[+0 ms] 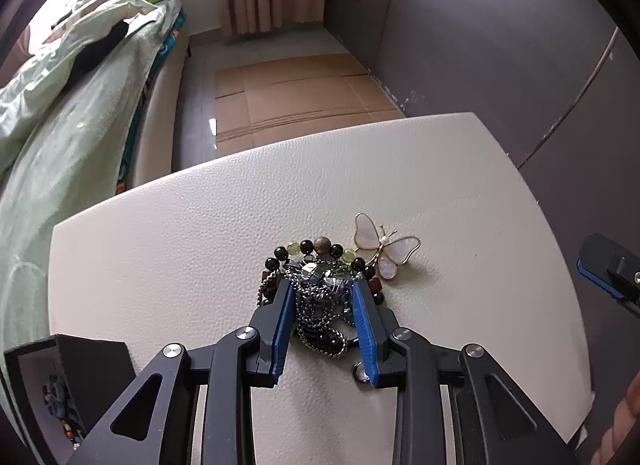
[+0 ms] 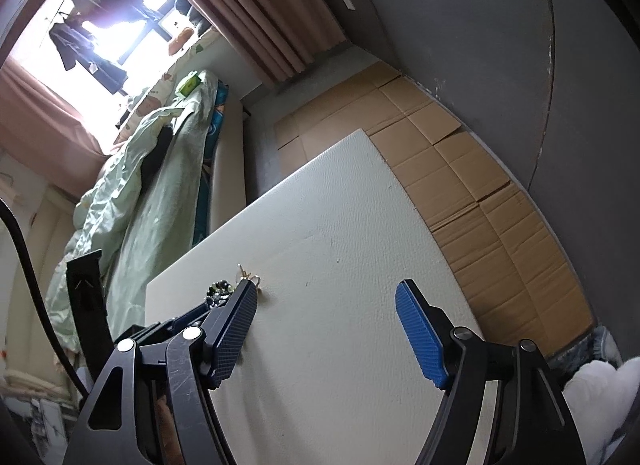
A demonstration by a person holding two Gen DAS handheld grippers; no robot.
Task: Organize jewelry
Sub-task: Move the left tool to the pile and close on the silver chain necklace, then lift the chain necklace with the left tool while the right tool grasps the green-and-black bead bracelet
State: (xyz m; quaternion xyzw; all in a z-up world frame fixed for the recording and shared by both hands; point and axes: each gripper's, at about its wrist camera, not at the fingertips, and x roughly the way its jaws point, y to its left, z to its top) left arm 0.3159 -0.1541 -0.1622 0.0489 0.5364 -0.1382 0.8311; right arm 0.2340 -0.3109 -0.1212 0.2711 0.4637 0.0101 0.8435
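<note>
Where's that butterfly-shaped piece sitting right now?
In the left wrist view the butterfly brooch lies flat on the white table, right of the tangled bead-and-chain pile and touching its edge.

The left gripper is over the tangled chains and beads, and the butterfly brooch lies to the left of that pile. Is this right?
Not quite. In the left wrist view the butterfly brooch lies to the right of the pile, not the left. The left gripper is indeed over the chains and beads, a finger on each side.

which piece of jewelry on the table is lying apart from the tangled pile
The butterfly brooch: white wings, gold outline, lying at the pile's far right edge, outside the left gripper. The silver chain and beaded bracelet are heaped together.
</note>
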